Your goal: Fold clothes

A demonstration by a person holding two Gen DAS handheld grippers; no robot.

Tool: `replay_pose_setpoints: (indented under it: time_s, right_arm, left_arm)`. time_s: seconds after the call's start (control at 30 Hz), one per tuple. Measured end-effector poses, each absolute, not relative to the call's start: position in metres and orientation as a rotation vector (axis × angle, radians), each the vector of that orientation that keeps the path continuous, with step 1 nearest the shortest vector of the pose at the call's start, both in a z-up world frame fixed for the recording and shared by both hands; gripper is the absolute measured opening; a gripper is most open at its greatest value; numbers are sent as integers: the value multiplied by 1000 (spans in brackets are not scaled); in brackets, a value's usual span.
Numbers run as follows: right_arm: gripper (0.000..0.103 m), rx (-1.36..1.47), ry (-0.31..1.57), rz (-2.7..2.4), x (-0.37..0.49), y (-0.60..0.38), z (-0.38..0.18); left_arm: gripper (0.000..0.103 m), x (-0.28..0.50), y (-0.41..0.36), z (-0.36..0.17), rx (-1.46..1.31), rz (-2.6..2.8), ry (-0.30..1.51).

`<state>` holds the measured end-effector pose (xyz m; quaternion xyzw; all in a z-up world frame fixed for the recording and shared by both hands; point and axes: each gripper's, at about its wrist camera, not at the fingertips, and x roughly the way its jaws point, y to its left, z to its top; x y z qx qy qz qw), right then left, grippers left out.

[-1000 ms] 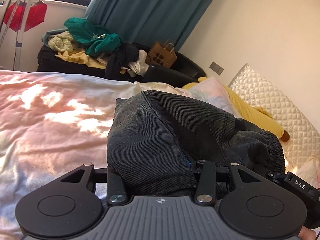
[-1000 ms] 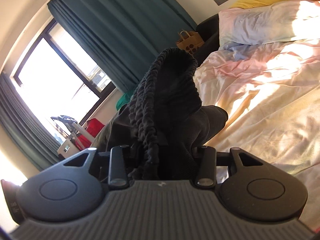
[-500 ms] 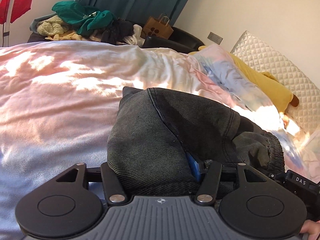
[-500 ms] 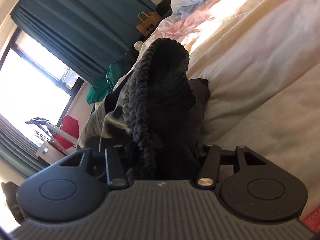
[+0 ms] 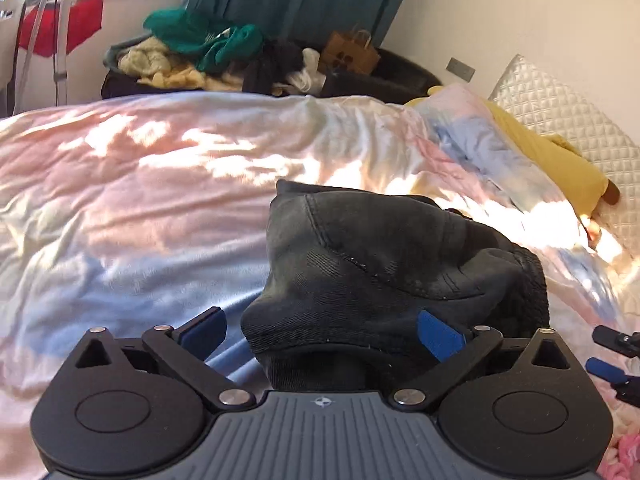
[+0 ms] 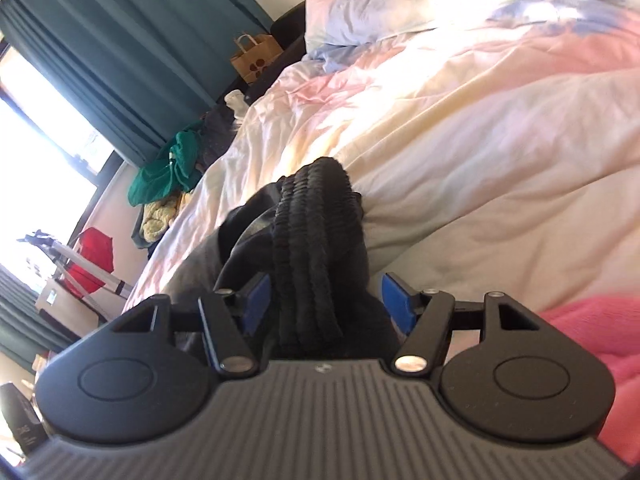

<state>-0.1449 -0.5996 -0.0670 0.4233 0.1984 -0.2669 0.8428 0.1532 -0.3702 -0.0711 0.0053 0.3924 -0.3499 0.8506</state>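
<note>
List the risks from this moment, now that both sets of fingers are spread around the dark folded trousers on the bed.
1. The black denim trousers sit as a humped bundle on the soft pastel duvet; unpinned, the fold may spring open.
2. Cloth lies between the left gripper pads, so pulling back could drag it.
3. The ribbed elastic waistband stands bunched between the right gripper pads and may snag or flop over.

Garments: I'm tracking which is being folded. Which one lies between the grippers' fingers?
The black elastic-waisted garment on the duvet, unlike the green one heaped by the curtain.
</note>
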Motion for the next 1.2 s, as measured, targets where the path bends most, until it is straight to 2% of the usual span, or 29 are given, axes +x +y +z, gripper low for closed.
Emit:
replay_pose_setpoints:
  time_s: [0.37,0.6,0.63,0.67,1.03,1.1,1.13,1.2]
  right_arm:
    - [65,608,388,-473,-188,-516,22]
    - [68,479,312,-405,-202,-432,55]
    - [75,459,306,-401,-204,-421,57]
    - [76,439,299,-399,-206,-409,58]
    - [75,311,269,-415,-200,-340,34]
    - [82,303,270,-429,-197,-334,25]
    - [93,299,271,-436,-195,-331,21]
    - [97,278,282,-455,-190,-329,12]
  left_arm:
    - [103,38,-296,31,80,-748,608]
    - [103,-41,-234,78,78,-734,458]
    - [103,-49,-226,81,80,-727,448]
    - [103,-58,-218,83,81,-720,439]
    - [103,-93,-177,62,124,-662,389]
    - [103,-91,-177,54,138,-656,385]
    - [103,-89,-179,50,146,-657,388]
    - [103,-84,-181,40,155,-658,392]
